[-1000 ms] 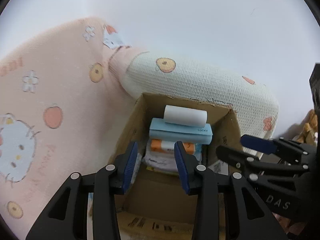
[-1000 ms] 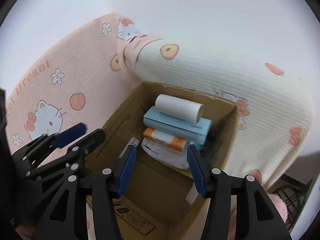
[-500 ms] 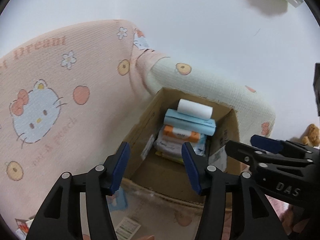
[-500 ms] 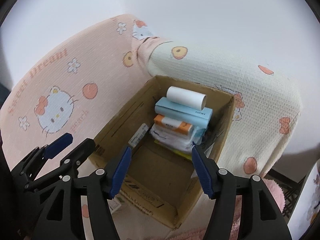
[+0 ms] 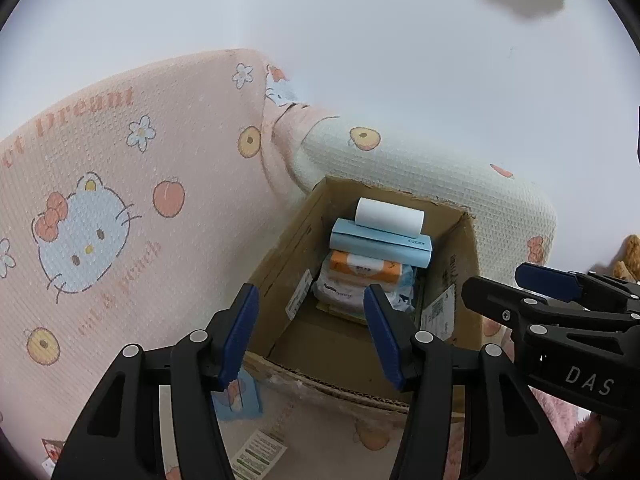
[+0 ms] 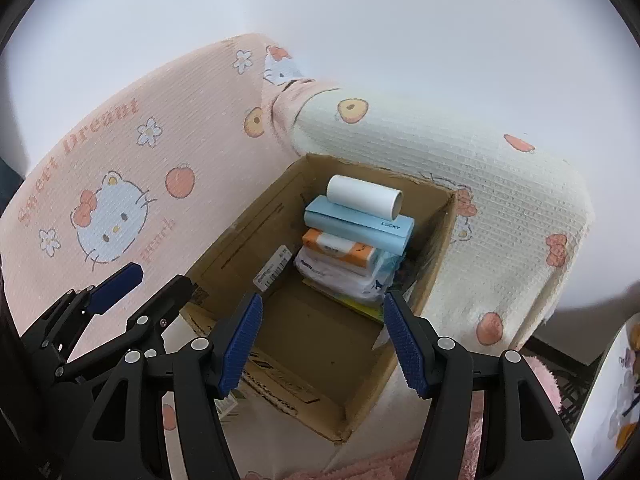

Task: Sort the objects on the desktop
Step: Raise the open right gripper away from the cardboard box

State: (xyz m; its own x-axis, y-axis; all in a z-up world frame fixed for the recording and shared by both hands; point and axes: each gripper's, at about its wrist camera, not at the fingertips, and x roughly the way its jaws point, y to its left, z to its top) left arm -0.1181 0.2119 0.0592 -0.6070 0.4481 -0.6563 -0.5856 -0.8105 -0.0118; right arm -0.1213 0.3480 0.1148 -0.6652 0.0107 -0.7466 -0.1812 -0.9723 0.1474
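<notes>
Both hand-held grippers hang above the open box (image 6: 224,256), pointing down into it. The left hand-held gripper (image 5: 310,334) has its jaws apart with nothing between them; the right hand-held gripper (image 6: 322,344) likewise stands apart and empty. In the right wrist view the left one shows at the lower left, beside the box's near corner.

The sorted things sit stacked at the far end of the box: a white roll (image 6: 364,196) on top, lying on its side on a blue carton (image 6: 360,226), then an orange pack (image 6: 340,250) and a white pouch (image 6: 340,276) beneath. The near half of the box floor is bare. The box rests on a pink and cream cartoon-print cover (image 5: 100,208).

The drop looks finished, so the step in hand is probably to go for the next item. A few small things lie outside the near wall, among them a blue packet (image 5: 240,402) and a label (image 5: 260,454).

To do it well:
- Lift clear of the cardboard rim before swinging away, so no finger catches a flap.
- Keep off the stack; the roll could run off the carton at a nudge.
- Set the next item on the bare floor rather than on the pile.
</notes>
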